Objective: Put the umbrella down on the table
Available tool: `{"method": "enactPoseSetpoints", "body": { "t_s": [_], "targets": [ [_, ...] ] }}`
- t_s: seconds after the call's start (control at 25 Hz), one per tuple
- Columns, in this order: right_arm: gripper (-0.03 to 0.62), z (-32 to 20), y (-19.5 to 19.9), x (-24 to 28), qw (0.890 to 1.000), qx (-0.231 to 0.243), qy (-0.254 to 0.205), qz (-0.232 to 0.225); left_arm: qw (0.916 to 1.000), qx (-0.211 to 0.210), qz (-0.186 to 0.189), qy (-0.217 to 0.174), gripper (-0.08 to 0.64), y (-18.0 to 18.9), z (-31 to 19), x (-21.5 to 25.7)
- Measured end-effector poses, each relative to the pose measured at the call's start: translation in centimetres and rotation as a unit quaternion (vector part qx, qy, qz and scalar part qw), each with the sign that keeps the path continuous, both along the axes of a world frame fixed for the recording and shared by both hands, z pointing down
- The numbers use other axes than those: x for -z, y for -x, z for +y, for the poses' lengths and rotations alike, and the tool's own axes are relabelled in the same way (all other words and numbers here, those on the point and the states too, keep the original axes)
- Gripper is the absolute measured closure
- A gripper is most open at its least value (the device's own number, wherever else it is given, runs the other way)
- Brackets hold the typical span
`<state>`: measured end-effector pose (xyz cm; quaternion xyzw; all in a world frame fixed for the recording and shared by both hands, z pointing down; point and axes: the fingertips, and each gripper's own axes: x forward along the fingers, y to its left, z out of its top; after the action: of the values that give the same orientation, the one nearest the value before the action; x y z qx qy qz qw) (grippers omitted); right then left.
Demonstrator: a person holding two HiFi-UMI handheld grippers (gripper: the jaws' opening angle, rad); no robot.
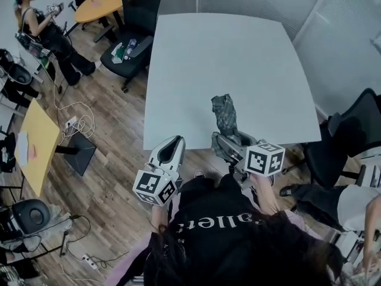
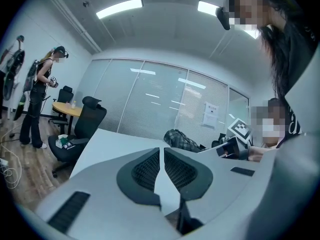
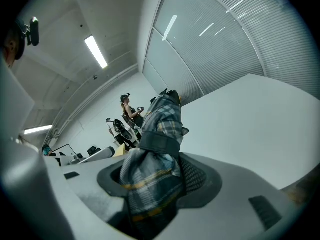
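Right tool [image 1: 229, 145] clamps the folded dark plaid fabric umbrella [image 1: 225, 115], tilted slightly down over the near edge of the white rectangular table [image 1: 238, 52]; left tool [image 1: 175, 143] held level alongside, jaws together, empty.

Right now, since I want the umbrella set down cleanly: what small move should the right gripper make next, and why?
Probably lower the right gripper until the plaid umbrella lies on the white table. Its jaws clamp the umbrella's lower end, and the umbrella points out over the table's near edge, with bare tabletop around it. The left gripper is shut, empty and off the table.
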<state>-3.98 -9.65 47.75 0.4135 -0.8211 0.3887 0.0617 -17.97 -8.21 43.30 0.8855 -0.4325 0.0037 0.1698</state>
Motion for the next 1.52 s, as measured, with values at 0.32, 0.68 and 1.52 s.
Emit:
{"method": "enactPoseSetpoints", "body": {
  "t_s": [0.32, 0.68, 1.52],
  "targets": [
    [0.364, -2.6, -1.8, 0.0, 1.000, -0.005, -0.005, 0.025, 0.9997, -0.022, 0.003, 0.008, 0.517, -1.8, -1.2, -0.4],
    [0.364, -9.9, -3.7, -0.6, 0.999, 0.025, -0.010, 0.041, 0.9998, 0.015, -0.008, 0.012, 0.517, -2.1, -4.4, -0.4],
    [0.364, -27.4, -4.1, -7.1, 0.981, 0.124, 0.013, 0.148, 0.9963, 0.083, -0.025, 0.003, 0.517, -3.2, -10.6, 0.7]
  ]
}}
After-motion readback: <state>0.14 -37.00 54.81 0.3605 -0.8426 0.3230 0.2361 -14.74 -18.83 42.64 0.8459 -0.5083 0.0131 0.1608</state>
